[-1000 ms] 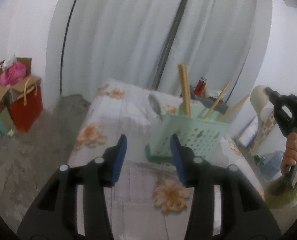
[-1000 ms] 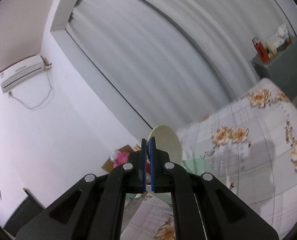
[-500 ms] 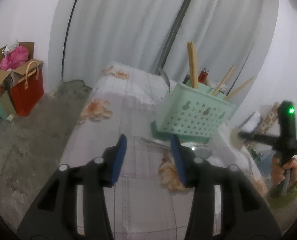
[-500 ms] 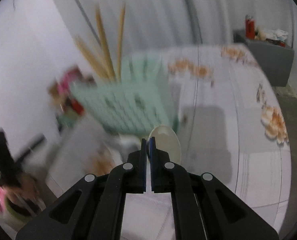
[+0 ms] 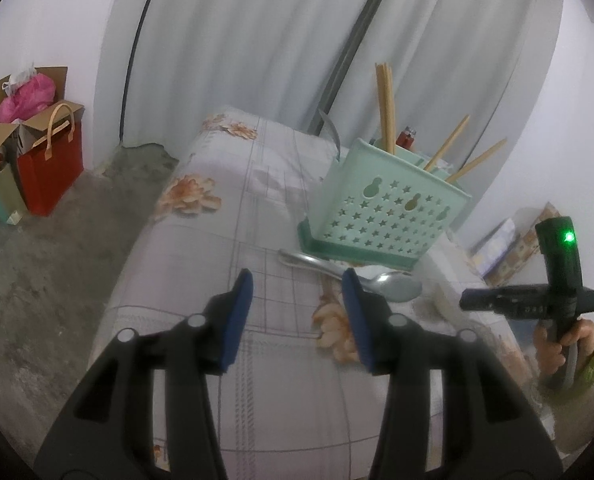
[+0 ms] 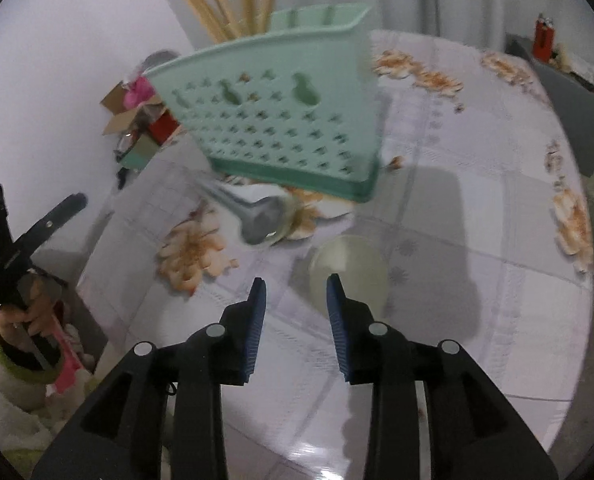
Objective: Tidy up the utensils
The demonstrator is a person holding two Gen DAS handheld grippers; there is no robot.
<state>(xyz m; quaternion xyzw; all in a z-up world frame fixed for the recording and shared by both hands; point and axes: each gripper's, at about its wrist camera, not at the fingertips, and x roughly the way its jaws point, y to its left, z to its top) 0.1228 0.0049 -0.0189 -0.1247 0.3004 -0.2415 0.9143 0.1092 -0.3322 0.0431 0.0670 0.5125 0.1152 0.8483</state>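
Observation:
A mint-green perforated basket (image 5: 385, 208) stands on the flowered tablecloth with several wooden chopsticks (image 5: 385, 108) upright in it. A metal spoon (image 5: 393, 284) lies in front of the basket, just beyond my left gripper (image 5: 297, 280), which is open with nothing between its fingers. In the right wrist view the basket (image 6: 281, 108) and the metal spoon (image 6: 257, 220) are ahead. My right gripper (image 6: 295, 280) points down at the table and its jaws are opening. A cream spoon (image 6: 353, 268) lies on the cloth by the right fingertip, its handle hidden, no pad pressing on it.
A red paper bag (image 5: 51, 168) and an open cardboard box (image 5: 1, 124) sit on the floor at the left. A grey cabinet (image 6: 569, 96) with red lighters stands beyond the table's far corner. White curtains hang behind. The table's edge runs close on the left.
My right gripper swung down from the curtain and wall to the table, opened, and let go of the cream spoon. My left gripper sank a little toward the table.

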